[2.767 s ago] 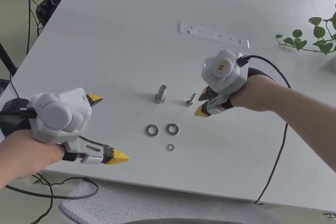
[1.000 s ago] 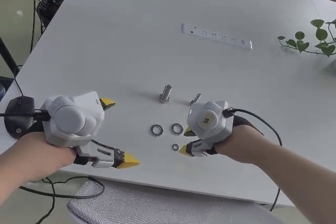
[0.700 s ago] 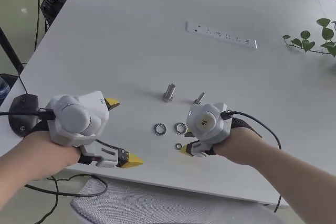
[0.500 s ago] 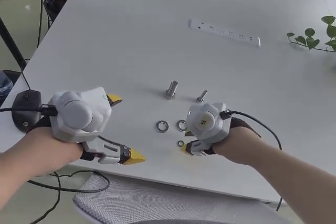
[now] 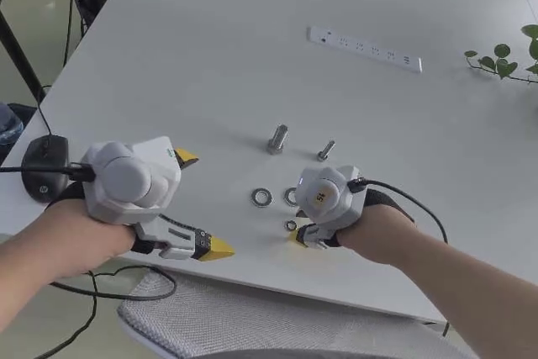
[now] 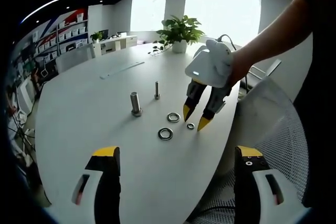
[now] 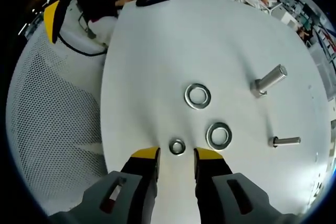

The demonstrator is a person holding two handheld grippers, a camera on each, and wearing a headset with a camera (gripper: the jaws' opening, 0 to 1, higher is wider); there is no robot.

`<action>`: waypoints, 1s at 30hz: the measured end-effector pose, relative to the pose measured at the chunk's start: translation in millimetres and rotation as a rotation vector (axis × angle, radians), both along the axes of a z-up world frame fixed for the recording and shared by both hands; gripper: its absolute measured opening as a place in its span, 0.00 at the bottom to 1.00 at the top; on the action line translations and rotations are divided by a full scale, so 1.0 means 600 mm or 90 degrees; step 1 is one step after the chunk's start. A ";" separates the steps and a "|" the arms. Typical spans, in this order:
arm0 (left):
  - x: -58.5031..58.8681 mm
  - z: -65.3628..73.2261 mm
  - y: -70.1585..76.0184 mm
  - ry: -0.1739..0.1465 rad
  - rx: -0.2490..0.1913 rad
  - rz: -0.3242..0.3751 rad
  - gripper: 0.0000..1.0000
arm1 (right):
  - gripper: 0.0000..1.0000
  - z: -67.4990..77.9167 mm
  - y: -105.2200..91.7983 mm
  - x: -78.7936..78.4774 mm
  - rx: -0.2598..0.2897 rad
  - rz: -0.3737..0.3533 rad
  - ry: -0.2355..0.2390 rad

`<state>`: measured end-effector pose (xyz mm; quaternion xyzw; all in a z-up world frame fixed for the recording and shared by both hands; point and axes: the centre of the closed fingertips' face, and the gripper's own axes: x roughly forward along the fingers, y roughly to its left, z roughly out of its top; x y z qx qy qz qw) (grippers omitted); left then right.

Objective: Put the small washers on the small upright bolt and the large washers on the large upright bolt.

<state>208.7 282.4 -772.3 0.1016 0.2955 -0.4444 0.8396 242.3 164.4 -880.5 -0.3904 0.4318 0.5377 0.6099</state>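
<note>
A small washer (image 7: 177, 146) lies flat on the white table (image 5: 210, 56), just ahead of my right gripper (image 7: 177, 155), which is open by a narrow gap with one tip on each side of it. In the head view the same small washer (image 5: 291, 225) sits by the right gripper (image 5: 296, 229). Two large washers (image 7: 198, 96) (image 7: 219, 135) lie a little beyond. The large bolt (image 5: 277, 139) and the small bolt (image 5: 326, 150) stand upright farther back. My left gripper (image 5: 203, 203) hovers wide open at the near left, holding nothing.
A white power strip (image 5: 365, 48) lies at the back of the table. A green plant (image 5: 508, 60) is at the far right. A black mouse (image 5: 44, 176) rests at the left edge. A mesh chair (image 5: 218, 325) sits below the near table edge.
My right gripper has come from beside the small bolt down toward the near edge, and its tips now flank the small washer. The left gripper has hardly moved.
</note>
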 end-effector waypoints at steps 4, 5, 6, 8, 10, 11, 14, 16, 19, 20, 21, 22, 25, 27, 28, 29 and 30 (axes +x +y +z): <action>0.001 0.001 0.002 0.000 -0.006 0.005 0.89 | 0.27 0.000 0.000 -0.001 0.004 -0.005 -0.001; 0.001 0.001 0.003 0.001 -0.005 0.005 0.89 | 0.27 0.001 0.000 -0.001 0.004 -0.005 0.000; 0.000 0.001 0.004 0.001 -0.004 0.005 0.89 | 0.27 0.001 0.000 0.000 0.002 -0.005 0.002; -0.001 0.000 0.005 0.003 -0.003 0.006 0.89 | 0.27 0.000 0.001 0.001 -0.004 -0.003 0.001; -0.003 0.000 0.005 0.003 -0.002 0.006 0.88 | 0.25 0.001 0.002 0.000 -0.005 -0.003 0.001; -0.003 0.000 0.006 0.004 -0.002 0.007 0.88 | 0.24 0.001 0.003 -0.001 -0.006 -0.002 0.000; -0.004 0.003 0.004 0.004 -0.012 0.010 0.88 | 0.21 0.000 0.005 -0.001 -0.006 -0.004 -0.002; -0.005 0.003 0.005 0.004 -0.011 0.011 0.88 | 0.20 0.000 0.006 -0.001 -0.006 -0.004 -0.002; -0.006 0.001 0.006 0.006 -0.006 0.010 0.88 | 0.17 0.000 0.007 0.002 -0.014 -0.008 -0.002; -0.006 0.000 0.006 0.007 -0.006 0.010 0.88 | 0.17 0.000 0.006 0.003 -0.017 -0.007 -0.003; -0.006 0.000 0.006 0.006 -0.005 0.010 0.87 | 0.16 -0.001 0.006 0.004 -0.023 -0.001 -0.004; -0.005 0.000 0.006 0.006 -0.006 0.010 0.87 | 0.16 -0.001 0.006 0.004 -0.025 0.002 -0.004; -0.004 0.001 0.005 0.006 -0.008 0.012 0.87 | 0.15 -0.001 0.007 0.004 -0.037 0.006 -0.002; -0.003 0.002 0.004 0.006 -0.008 0.012 0.86 | 0.15 -0.001 0.007 0.004 -0.053 0.011 0.001; -0.002 0.002 0.003 0.006 -0.008 0.011 0.86 | 0.15 -0.002 0.006 0.003 -0.069 0.018 0.003; -0.002 0.002 0.003 0.006 -0.007 0.010 0.86 | 0.15 -0.003 0.004 0.002 -0.085 0.016 0.009; 0.000 0.002 0.002 0.005 -0.008 0.011 0.86 | 0.15 -0.003 0.006 0.003 -0.099 0.025 0.009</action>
